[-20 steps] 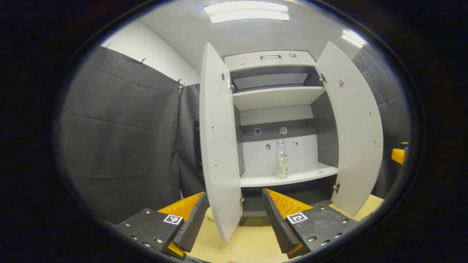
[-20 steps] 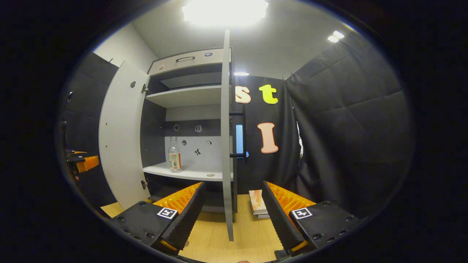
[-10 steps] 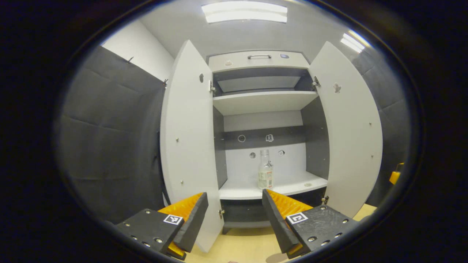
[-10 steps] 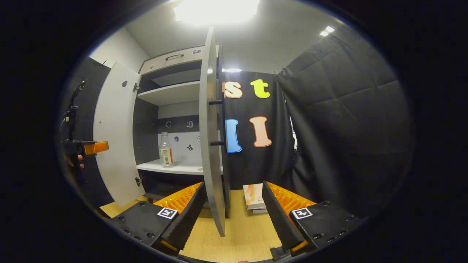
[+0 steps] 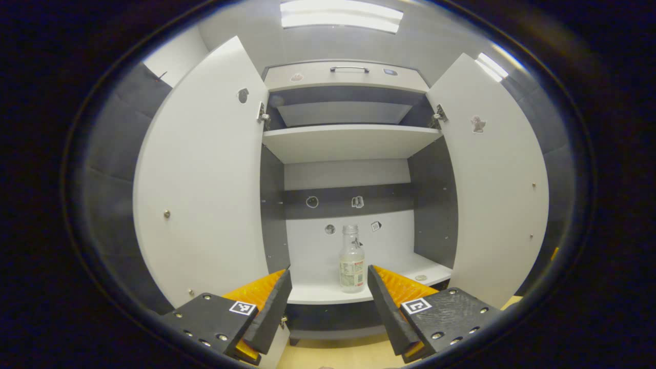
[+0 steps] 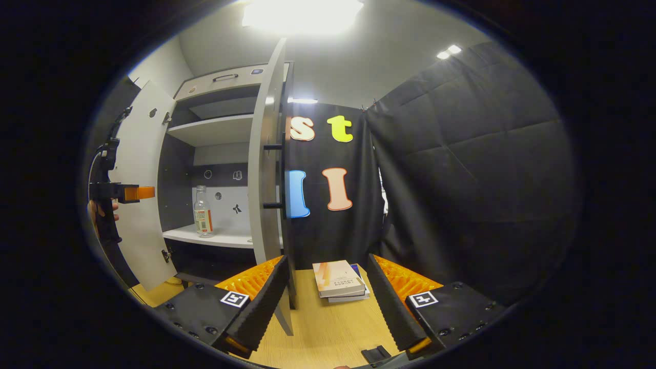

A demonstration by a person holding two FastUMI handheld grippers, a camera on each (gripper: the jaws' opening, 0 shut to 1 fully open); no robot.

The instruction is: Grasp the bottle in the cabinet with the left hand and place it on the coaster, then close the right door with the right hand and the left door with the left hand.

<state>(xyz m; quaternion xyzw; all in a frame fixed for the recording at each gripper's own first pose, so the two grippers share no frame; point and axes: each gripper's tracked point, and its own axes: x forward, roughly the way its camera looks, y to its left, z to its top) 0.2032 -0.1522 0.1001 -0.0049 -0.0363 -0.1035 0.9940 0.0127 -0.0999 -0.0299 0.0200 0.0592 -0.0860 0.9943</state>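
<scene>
A clear bottle point(image 5: 351, 260) with a label stands upright on the cabinet's lower shelf point(image 5: 328, 292), seen also as the bottle point(image 6: 203, 212) in the right gripper view. Both cabinet doors hang open: the left door point(image 5: 205, 174) and the right door point(image 5: 494, 179). My left gripper point(image 5: 328, 302) is open, in front of the shelf, with the bottle a short way beyond its fingertips. My right gripper point(image 6: 325, 302) is open over the table, just right of the right door's edge point(image 6: 264, 174). Far left in the right gripper view, a hand holds the left gripper point(image 6: 120, 193).
An upper shelf point(image 5: 348, 141) and a top drawer point(image 5: 343, 77) sit above the bottle. A stack of books point(image 6: 341, 281) lies on the wooden table point(image 6: 318, 333) by the black cloth wall. The right door's handle point(image 6: 274, 177) sticks out toward that wall.
My left gripper has moved in toward the open cabinet, so the bottle now stands close ahead between its fingers. My right gripper has shifted right past the right door's edge, showing the books.
</scene>
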